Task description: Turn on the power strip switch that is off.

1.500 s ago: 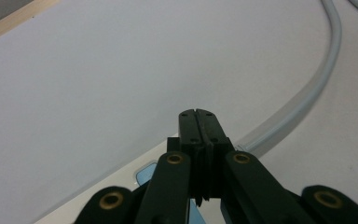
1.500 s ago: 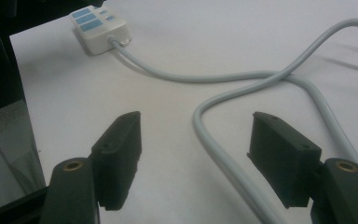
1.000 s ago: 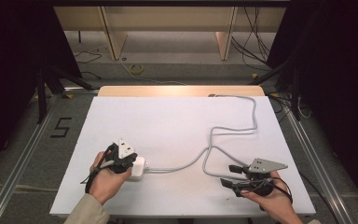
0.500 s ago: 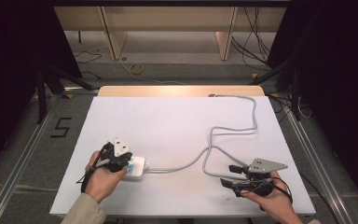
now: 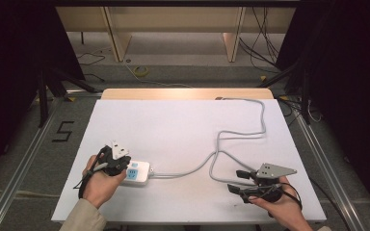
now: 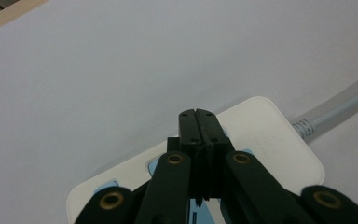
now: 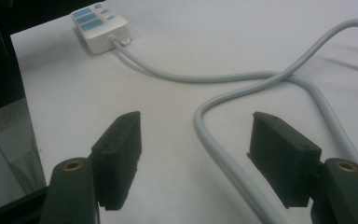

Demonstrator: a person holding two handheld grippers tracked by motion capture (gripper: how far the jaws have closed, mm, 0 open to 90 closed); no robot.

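A white power strip (image 5: 138,173) with blue sockets lies at the front left of the white table (image 5: 173,125). Its grey cable (image 5: 221,144) loops right and runs off the far right edge. My left gripper (image 5: 120,163) is shut, and in the left gripper view (image 6: 198,116) its tips hover over the power strip (image 6: 265,135) with nothing between them. My right gripper (image 5: 236,180) rests open at the front right. In the right gripper view (image 7: 196,154) the cable (image 7: 214,140) passes between the jaws, and the power strip (image 7: 100,25) lies far off.
A wooden edge (image 5: 183,93) borders the table's far side. On the floor to the left is a taped number 5 (image 5: 63,131). Wooden furniture legs (image 5: 118,33) and loose floor cables (image 5: 270,33) sit beyond the table.
My left gripper has shifted slightly left over the power strip. The right gripper has stayed still and open.
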